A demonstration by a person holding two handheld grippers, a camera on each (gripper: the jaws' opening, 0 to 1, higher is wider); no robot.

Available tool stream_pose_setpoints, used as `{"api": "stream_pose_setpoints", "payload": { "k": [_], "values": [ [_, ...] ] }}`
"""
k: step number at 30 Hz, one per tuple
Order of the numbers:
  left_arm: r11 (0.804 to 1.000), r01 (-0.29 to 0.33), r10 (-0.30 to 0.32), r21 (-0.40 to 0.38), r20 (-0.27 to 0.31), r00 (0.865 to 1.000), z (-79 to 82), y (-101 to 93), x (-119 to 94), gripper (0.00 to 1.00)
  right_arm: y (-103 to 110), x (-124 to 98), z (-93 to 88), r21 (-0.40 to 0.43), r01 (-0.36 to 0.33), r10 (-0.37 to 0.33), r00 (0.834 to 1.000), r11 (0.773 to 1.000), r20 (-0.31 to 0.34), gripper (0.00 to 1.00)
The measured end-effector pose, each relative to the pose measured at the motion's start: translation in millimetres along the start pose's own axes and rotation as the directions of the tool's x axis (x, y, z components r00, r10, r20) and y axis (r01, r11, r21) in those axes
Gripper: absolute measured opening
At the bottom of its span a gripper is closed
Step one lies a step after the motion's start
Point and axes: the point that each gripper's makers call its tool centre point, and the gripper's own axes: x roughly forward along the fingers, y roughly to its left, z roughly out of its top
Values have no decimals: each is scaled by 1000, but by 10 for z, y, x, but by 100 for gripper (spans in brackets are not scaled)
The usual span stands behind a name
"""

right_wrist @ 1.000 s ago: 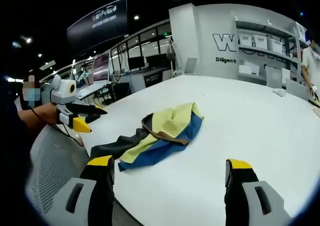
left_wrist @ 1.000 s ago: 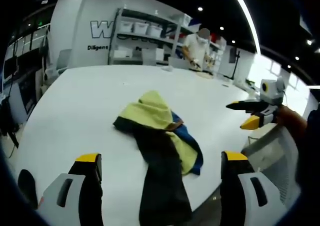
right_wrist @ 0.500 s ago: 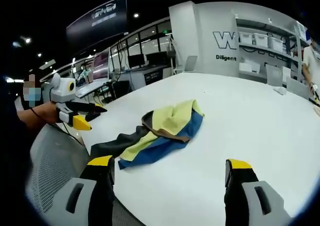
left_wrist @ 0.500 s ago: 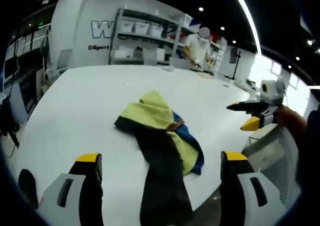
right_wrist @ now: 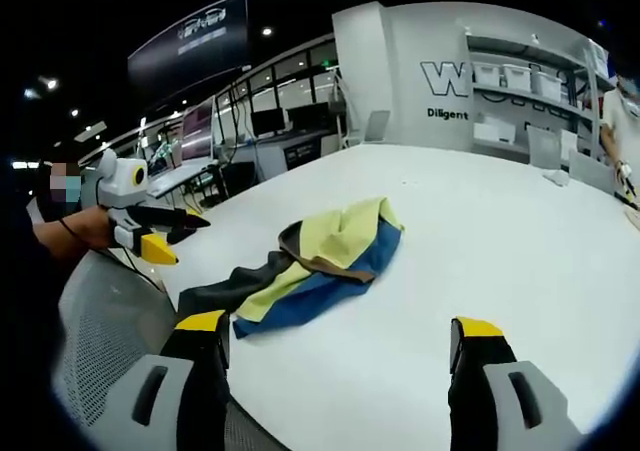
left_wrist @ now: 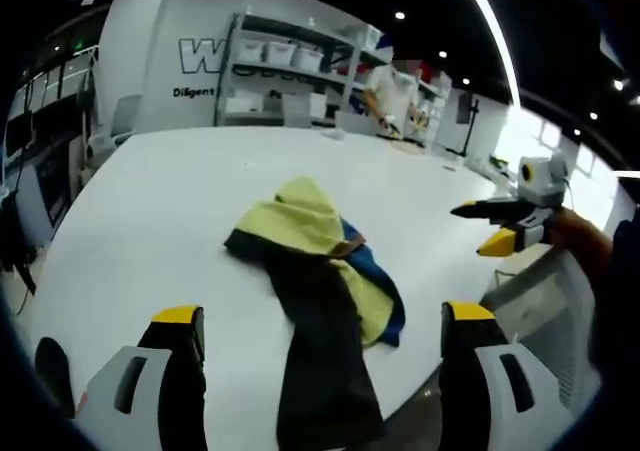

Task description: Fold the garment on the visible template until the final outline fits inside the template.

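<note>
Garment [left_wrist: 318,271], one crumpled heap, lies near the white table's [left_wrist: 150,221] front edge, bare tabletop all around. Left gripper [left_wrist: 320,351] and right gripper [right_wrist: 335,356] hover wide open, empty.

Left gripper [left_wrist: 320,336]: two broad jaws, black inner faces, pale grey outer shells with slotted cut-outs, yellow caps on the tips. Right gripper [right_wrist: 335,346] built alike; seen side-on from the left gripper view it has slim black jaws with yellow wedge tips. Person's sleeve [right_wrist: 20,271] is dark.
</note>
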Motion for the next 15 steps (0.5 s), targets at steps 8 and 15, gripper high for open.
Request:
{"api": "stream_pose_setpoints", "payload": {
  "k": [8, 15],
  "values": [
    [1000, 10, -10, -4, -2, 1000, -1, -12, 1, 90, 2, 6, -14, -3, 0, 0, 1000, 1000, -10, 92],
    [1000, 17, -17, 3, -7, 1000, -6, -28, 3, 89, -7, 8, -14, -12, 7, -7, 1000, 1000, -14, 91]
  ]
}}
